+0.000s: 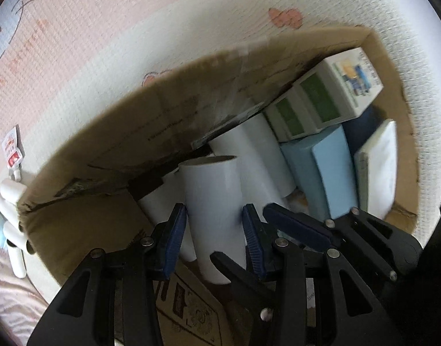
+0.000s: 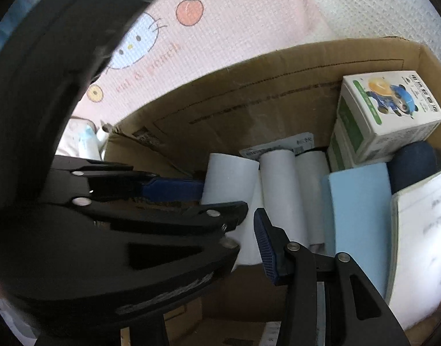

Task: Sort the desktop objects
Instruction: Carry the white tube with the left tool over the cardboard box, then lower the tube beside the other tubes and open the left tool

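We have both grippers down inside the cardboard box (image 1: pixel 209 92), which fills the middle of both views and sits on a pink cartoon mat (image 1: pixel 76 28). Things are packed by kind: white rolls (image 2: pixel 278 184) lie side by side in the centre, a light blue box (image 2: pixel 356 210) stands just right of them, a green-and-white carton (image 2: pixel 390 109) rests on top at the upper right, a dark blue item (image 2: pixel 413 164) sits behind, and a white book (image 2: pixel 422 245) leans at the right edge. Laying rolls together likely keeps them from rolling about and saves room. Our left gripper (image 1: pixel 214 230) pinches one roll (image 1: pixel 214 199) at centre-bottom of the left view, blue pads pressed on its two sides, the roll pointing toward the others and seemingly above or against them; we judge it is being set into that row. Our right gripper (image 2: pixel 246 225) sits just beside the left one, crowding it at lower centre; only one blue finger (image 2: pixel 266 248) shows clearly, the other is hidden behind the left gripper's body, so we cannot tell how far it is spread, and we see nothing held in it. More white rolls (image 1: pixel 10 201) wait outside the box at the left edge, beside a small red-and-white sachet (image 1: pixel 11 150), so sorting looks unfinished.
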Motion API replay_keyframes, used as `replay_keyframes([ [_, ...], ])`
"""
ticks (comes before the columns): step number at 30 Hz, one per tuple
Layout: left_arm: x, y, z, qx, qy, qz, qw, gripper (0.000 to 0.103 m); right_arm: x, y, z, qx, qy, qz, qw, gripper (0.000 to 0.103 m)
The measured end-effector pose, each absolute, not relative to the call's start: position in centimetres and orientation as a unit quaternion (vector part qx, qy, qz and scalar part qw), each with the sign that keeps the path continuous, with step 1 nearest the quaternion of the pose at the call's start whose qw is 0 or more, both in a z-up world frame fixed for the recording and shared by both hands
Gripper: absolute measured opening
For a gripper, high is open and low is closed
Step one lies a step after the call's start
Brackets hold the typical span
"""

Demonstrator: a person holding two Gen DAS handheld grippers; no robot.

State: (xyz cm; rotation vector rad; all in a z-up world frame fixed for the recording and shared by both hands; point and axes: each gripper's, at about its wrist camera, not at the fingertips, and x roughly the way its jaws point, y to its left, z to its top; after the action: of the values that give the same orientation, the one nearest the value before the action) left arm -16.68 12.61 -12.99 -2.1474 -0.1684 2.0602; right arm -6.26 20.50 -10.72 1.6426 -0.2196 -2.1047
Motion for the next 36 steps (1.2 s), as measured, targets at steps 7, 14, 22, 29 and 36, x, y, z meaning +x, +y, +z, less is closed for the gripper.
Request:
replay_keyframes([
  [7, -16.8, 11.9, -13.3, -0.733, -0.081, 0.672, 0.059, 0.045, -6.3, 21.9, -12.2, 0.612, -0.136, -0.745, 0.228, 0.042],
  [14, -16.8, 11.1, -12.4, -0.739, -0.101, 0.662, 0.066, 0.046, -6.8, 21.9, -13.2, 0.622, -0.152, -0.732, 0.234, 0.035],
  [22, -16.0, 8.9, -10.3, -0.718, -0.112, 0.683, 0.066, 0.016, -7.1, 21.5, -13.1, 0.629, -0.136, -0.724, 0.248, 0.035],
  [29, -14.2, 6.1, -10.2, -0.701, -0.108, 0.700, 0.088, 0.006, -7.4, 19.8, -12.9, 0.644, -0.085, -0.715, 0.258, 0.035],
  [36, -14.3, 6.5, -9.2, -0.681, -0.086, 0.717, 0.119, 0.005, -8.8, 17.8, -13.7, 0.663, -0.043, -0.700, 0.262, 0.035],
])
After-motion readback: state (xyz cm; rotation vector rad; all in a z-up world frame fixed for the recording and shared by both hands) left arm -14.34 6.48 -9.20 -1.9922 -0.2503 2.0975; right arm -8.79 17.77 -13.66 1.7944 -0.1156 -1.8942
